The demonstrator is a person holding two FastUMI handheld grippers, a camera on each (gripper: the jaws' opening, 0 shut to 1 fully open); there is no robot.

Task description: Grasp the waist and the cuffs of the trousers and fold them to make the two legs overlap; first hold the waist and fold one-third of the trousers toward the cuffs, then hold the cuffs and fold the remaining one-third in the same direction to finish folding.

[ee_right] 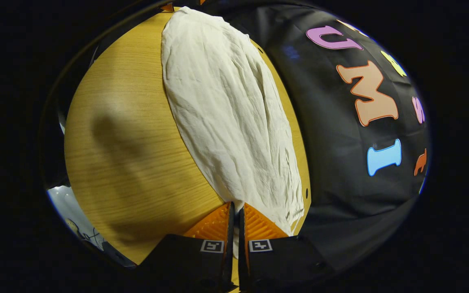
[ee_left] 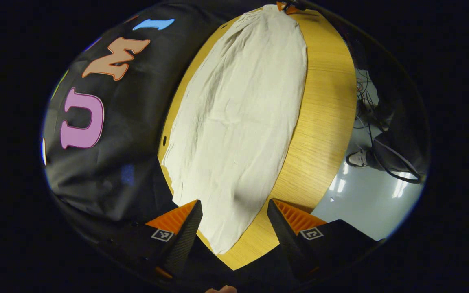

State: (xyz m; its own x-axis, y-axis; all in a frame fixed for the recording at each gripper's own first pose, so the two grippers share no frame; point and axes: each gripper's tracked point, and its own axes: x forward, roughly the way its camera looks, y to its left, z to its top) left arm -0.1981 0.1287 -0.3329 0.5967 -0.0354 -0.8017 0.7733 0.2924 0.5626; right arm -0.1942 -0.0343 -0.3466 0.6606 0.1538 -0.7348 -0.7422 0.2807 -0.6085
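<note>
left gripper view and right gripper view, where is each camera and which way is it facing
Left gripper view: above one end of the cream cloth trousers, looking along them; left gripper open.
Right gripper view: at the opposite end, facing back; right gripper shut on the trousers.
Shared: trousers, round wooden table, black booth wall.

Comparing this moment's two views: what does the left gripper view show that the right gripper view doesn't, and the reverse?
Left gripper view: the left gripper open, fingers spread either side of the near end of the trousers; also a person's shoe on the floor. Right gripper view: the right gripper shut on the trousers' near end. Both: the pale trousers lying lengthwise on the wooden table.
</note>
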